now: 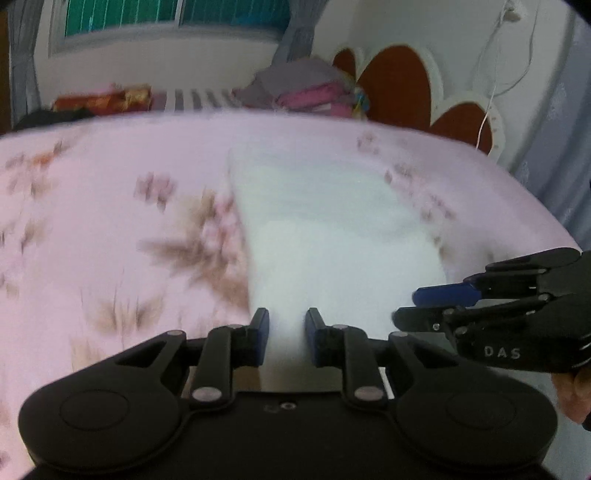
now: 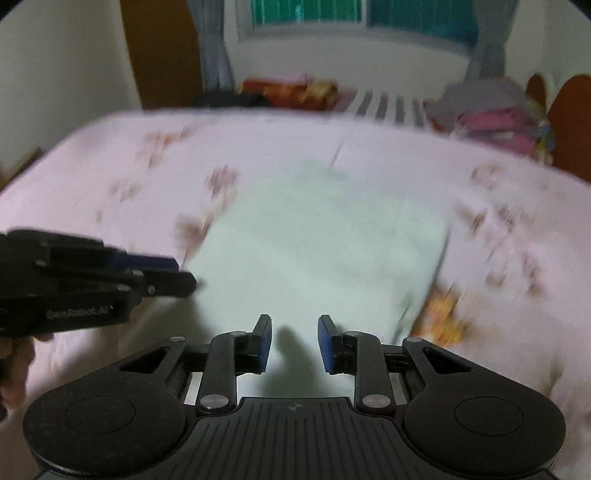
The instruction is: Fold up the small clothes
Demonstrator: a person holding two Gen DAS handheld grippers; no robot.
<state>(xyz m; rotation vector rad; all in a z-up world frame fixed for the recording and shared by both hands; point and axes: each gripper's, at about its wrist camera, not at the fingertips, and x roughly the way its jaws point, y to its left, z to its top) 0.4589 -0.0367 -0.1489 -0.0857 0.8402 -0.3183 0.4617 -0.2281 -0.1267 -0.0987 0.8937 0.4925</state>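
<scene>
A white garment (image 1: 332, 229) lies flat on the pink flowered bed sheet (image 1: 110, 192); it also shows in the right wrist view (image 2: 317, 240). Both views are motion-blurred. My left gripper (image 1: 286, 332) is open with its jaws a little apart, and the garment's near edge shows between them. My right gripper (image 2: 294, 339) is open over the garment's near edge, holding nothing. The right gripper (image 1: 413, 302) appears at the right of the left wrist view, beside the garment. The left gripper (image 2: 184, 277) appears at the left of the right wrist view, at the garment's left edge.
A pile of grey and pink clothes (image 1: 310, 88) lies at the bed's far side near the red and white headboard (image 1: 399, 85). A red and orange bundle (image 2: 288, 90) lies at the far edge. A window (image 1: 170, 14) and a white cable (image 1: 491, 96) are on the walls.
</scene>
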